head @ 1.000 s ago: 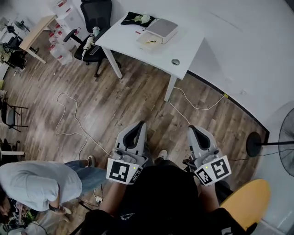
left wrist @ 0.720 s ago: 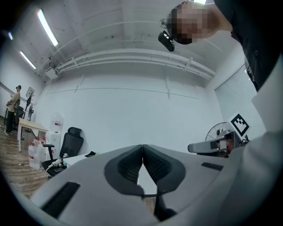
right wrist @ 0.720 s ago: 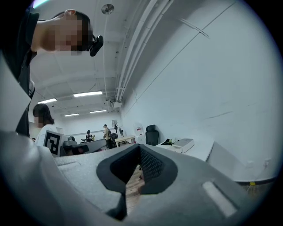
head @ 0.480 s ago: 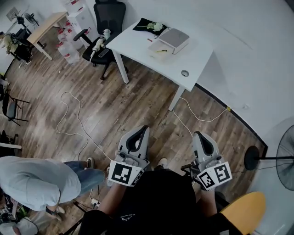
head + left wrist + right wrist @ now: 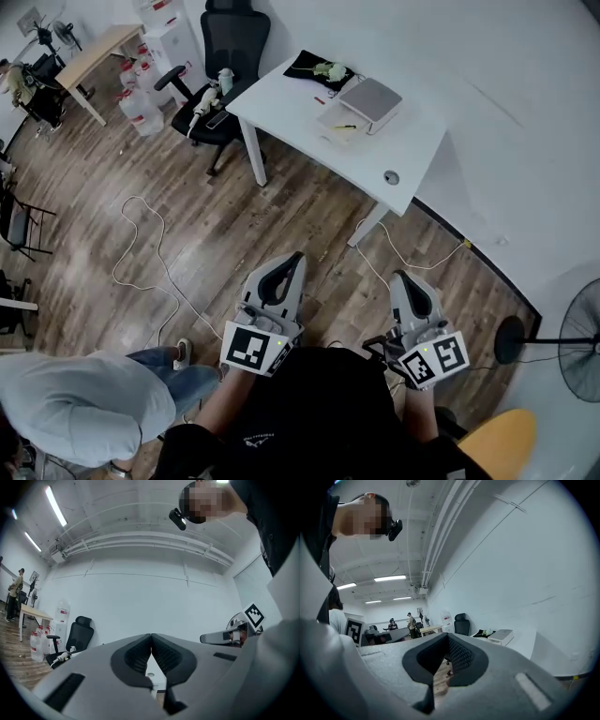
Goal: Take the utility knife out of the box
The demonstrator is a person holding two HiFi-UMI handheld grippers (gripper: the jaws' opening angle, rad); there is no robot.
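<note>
I hold my left gripper and right gripper low over the floor, both pressed closed with nothing between the jaws. The box sits on the white table, well apart from me at the far side. The small yellow sliver just beside it looks like the utility knife, though it is too small to be sure. I expect it to be light, stiff and rather slick, so I would pinch across mid-handle, away from the blade end.
</note>
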